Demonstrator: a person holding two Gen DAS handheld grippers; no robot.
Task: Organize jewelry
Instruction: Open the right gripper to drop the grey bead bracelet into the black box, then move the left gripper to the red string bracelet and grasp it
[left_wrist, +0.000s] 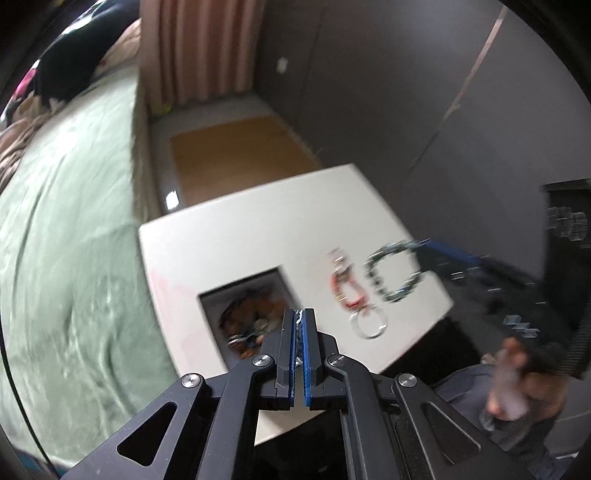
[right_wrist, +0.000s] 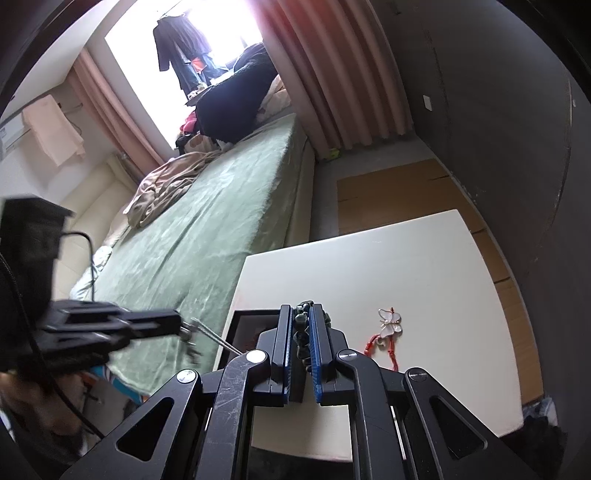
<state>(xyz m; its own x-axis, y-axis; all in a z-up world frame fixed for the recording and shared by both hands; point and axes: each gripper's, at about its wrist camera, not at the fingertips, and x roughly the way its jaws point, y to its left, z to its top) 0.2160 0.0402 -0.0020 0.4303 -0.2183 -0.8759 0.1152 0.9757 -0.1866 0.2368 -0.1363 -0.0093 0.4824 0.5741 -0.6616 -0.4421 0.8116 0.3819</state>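
Both grippers, left gripper (left_wrist: 299, 314) and right gripper (right_wrist: 300, 314), are matte black with blue finger pads (right_wrist: 316, 354), silver pivot screws (right_wrist: 257, 356), and scuffed, possibly scratched, linkages.

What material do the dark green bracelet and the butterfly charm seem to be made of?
The dark green bracelet, clamped in the right gripper, looks like polished stone beads, chunky and glossy. The butterfly charm appears translucent, glass or shell, with metal edging; its cord looks like red thread.

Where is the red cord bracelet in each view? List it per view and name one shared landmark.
Left wrist: the red cord bracelet lies right of centre on the white table, between the dark jewelry box and the green bead bracelet.
Right wrist: lower right of centre, below its butterfly charm.
Shared landmark: the dark jewelry box.
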